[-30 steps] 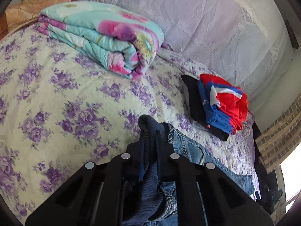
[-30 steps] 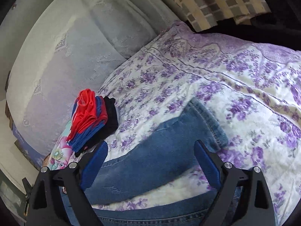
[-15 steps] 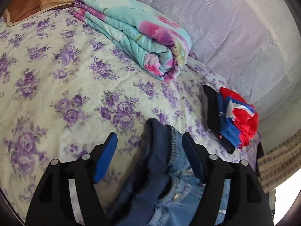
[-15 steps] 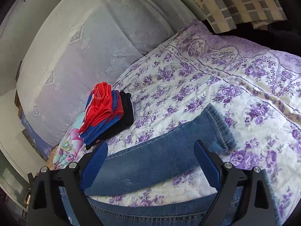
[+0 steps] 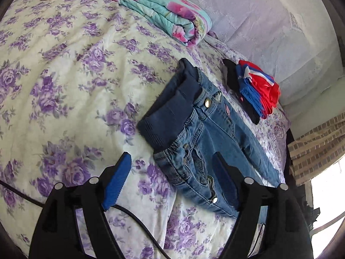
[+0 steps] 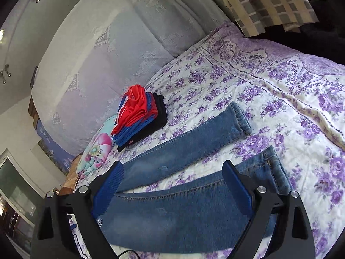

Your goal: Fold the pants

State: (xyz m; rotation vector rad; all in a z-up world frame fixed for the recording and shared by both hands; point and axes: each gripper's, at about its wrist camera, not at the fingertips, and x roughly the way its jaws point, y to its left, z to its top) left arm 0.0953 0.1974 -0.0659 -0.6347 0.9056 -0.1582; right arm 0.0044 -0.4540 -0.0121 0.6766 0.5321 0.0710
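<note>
Blue jeans [image 5: 194, 127] lie flat on the flowered bedspread [image 5: 64, 82], with a dark ribbed waistband at the near left end. My left gripper [image 5: 172, 164] is open and empty, raised above the waist end. In the right wrist view the two legs [image 6: 185, 149] lie spread apart, cuffs to the right. My right gripper [image 6: 172, 172] is open and empty, above the nearer leg [image 6: 194, 211].
A stack of folded red, blue and black clothes [image 5: 256, 90] sits beside the jeans near the headboard side; it also shows in the right wrist view [image 6: 140, 116]. A folded flowered quilt [image 5: 163, 8] lies further back. A lace-covered wall [image 6: 107, 43] borders the bed. A black cable [image 5: 138, 222] crosses the bedspread.
My left gripper let go of the waistband, opened and pulled back upward; the jeans now lie flat. My right gripper rose, bringing both legs into view.
</note>
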